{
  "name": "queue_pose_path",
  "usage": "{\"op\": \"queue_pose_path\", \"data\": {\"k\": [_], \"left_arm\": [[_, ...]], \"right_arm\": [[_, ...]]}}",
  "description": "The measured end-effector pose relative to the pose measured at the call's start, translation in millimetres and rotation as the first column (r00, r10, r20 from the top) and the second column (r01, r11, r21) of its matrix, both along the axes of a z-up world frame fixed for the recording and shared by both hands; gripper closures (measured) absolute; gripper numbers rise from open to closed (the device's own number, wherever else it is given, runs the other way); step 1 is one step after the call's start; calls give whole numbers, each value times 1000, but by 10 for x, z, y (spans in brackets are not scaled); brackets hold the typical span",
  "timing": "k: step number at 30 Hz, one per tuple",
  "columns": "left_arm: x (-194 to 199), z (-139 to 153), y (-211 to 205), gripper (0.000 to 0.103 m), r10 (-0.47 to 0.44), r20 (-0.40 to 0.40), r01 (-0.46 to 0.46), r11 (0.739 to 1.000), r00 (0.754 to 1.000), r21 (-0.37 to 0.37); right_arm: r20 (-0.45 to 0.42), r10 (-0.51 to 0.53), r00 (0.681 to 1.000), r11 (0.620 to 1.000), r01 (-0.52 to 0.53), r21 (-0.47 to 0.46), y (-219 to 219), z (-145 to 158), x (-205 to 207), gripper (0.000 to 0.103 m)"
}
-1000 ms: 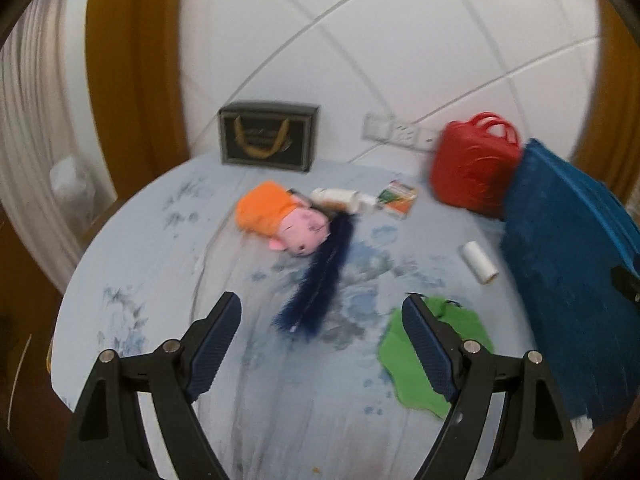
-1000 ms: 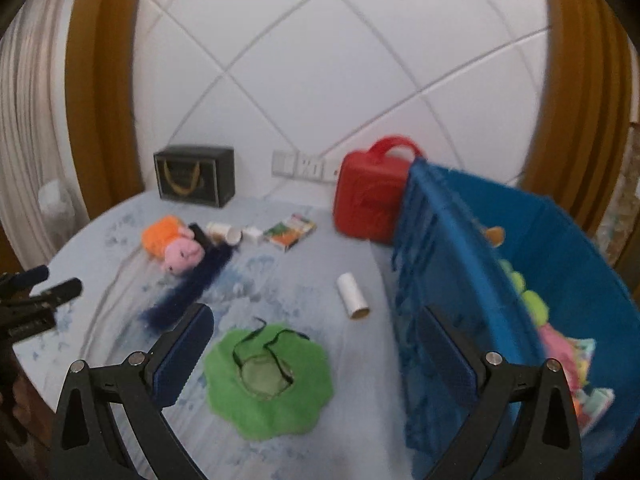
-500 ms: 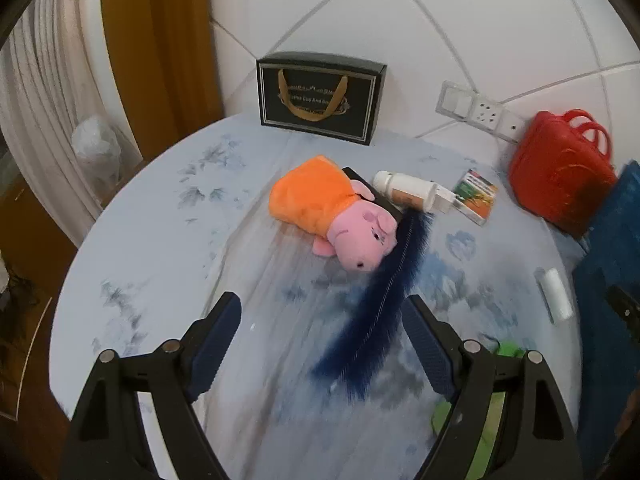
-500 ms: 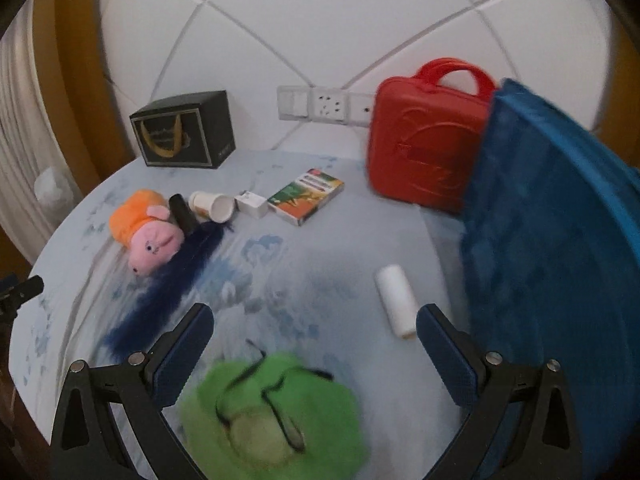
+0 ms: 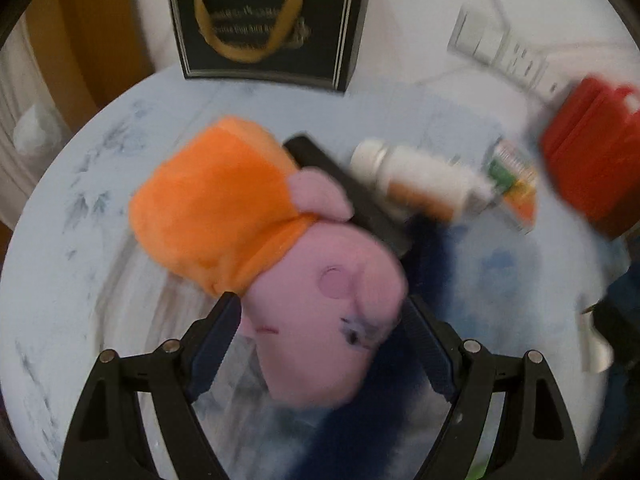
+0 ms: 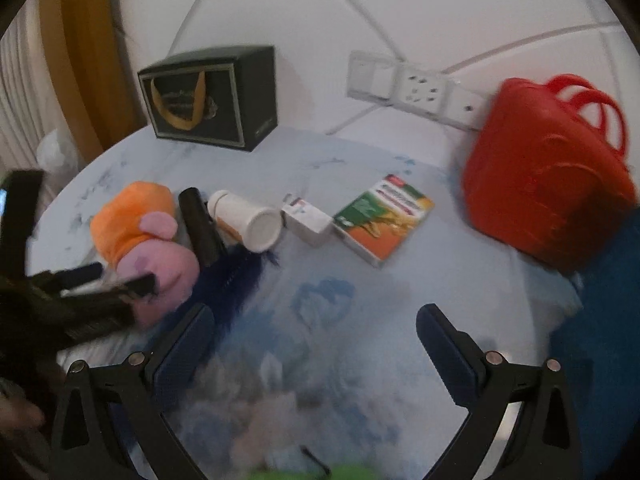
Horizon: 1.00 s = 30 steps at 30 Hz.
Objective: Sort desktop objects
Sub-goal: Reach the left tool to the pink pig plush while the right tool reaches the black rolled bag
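Left gripper (image 5: 320,344) spread wide, nothing clamped: pink plush head of the pig toy (image 5: 320,320) sitting in the gap between the two dark blue pads, no pad visibly pressing on it. Toy lying at centre frame in the left wrist view, on the pale blue patterned tablecloth (image 5: 72,300); long axis running diagonally, orange body toward the upper left, snout toward the lower right, so the fingers straddle the head end across that axis. Judged the nearer hand by far: in the right wrist view the same toy (image 6: 140,240) appears at middle left, with the left tool's black fingers already around it.

Right gripper (image 6: 316,340) likewise wide open and empty, low centre of its frame, over bare cloth, well apart from the toy.

Toy soft, fuzzy, rounded, likely to squash under a pinch. Beside it, touching or nearly so: a slim black bar (image 5: 352,192), rigid and smooth; a white cylindrical bottle (image 5: 420,180) on its side; a dark blue feathery strip (image 6: 236,280), limp. Further right, a small white carton (image 6: 308,220) and a flat green-orange box (image 6: 384,220), both cardboard. Red hard plastic case (image 6: 548,192) at right edge; black gift box (image 6: 212,96) at upper left.
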<state>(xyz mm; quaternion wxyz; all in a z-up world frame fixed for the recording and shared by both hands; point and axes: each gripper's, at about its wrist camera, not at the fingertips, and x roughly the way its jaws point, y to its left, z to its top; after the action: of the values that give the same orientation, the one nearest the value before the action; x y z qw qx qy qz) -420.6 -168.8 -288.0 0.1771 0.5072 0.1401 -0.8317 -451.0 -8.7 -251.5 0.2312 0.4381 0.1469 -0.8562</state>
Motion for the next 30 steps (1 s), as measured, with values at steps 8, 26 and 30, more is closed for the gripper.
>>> {"op": "queue_pose_path", "data": {"k": [8,26,30], "left_arm": [[615,7,-463,8,24,-8,-24,997,1000,-67],[648,65,-341,6,15,-64,-15,1000,998,-5],[416,-12,-302,35,-11,-53,7,996,999,-87]], "right_arm": [[80,118,990,993,-118,-4,-575,-379,42,0],[116,168,979,986,-164,-38,-792,-392,-10,22],[151,199,968,979,-191,-66,-897,-493,-132,26]]}}
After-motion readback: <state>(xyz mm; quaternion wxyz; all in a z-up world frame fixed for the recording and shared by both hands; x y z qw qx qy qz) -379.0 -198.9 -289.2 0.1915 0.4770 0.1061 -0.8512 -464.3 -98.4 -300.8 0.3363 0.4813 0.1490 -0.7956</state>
